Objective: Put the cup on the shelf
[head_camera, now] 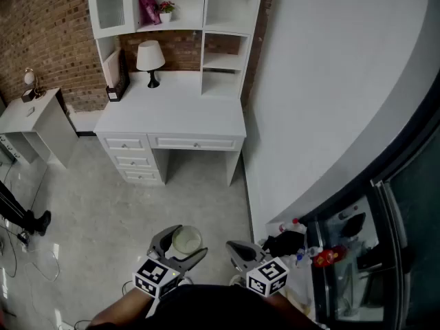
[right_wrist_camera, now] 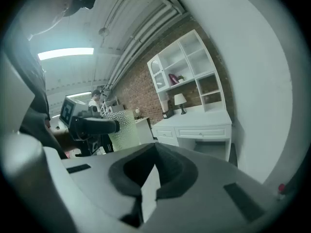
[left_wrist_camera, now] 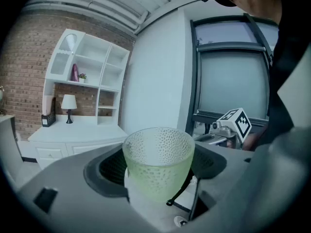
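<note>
Between the jaws of the left claw [left_wrist_camera: 158, 166] sits the cup [left_wrist_camera: 158, 160], clamped upright; right claw [right_wrist_camera: 154, 174] pressed together, empty.

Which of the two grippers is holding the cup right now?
The left gripper: its jaws clamp the pale green dimpled cup, while the right gripper has its jaws closed together with nothing between them.

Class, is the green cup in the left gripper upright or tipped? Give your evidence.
Upright: the cup sits between the jaws of the left gripper, rim level on top, mouth facing up.
</note>
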Available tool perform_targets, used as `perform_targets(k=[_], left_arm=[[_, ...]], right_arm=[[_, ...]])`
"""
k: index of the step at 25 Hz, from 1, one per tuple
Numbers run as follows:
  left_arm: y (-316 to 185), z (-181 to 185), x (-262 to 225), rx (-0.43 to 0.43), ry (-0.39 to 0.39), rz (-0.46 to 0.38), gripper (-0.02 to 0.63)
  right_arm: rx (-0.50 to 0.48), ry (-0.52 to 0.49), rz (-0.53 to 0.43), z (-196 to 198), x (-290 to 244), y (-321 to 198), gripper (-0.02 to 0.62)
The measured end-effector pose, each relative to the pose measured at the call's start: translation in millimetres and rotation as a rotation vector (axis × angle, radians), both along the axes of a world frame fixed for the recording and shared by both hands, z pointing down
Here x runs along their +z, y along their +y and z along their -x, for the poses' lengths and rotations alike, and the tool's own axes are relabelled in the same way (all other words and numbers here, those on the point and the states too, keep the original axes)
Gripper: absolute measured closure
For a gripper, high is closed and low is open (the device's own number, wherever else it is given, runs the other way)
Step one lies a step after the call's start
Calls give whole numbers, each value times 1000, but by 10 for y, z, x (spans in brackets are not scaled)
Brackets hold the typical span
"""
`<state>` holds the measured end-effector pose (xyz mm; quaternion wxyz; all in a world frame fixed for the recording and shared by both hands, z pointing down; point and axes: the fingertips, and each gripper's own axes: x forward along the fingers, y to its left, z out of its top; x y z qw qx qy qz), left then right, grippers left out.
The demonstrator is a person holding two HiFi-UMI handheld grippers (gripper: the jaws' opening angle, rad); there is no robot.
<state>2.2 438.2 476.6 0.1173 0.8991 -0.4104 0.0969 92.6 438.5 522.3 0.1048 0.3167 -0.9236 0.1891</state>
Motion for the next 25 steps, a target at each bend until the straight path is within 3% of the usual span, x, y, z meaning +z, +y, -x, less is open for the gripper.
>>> perform_targets(k=[16,25], left_arm=[[38,21,-11,3,-1,-5,221],[37,132,-30,6,16,-13,221]], right_arm=[[-1,-25,-1,55,-40,34,591],[-1,17,-33,170,-51,76,591]])
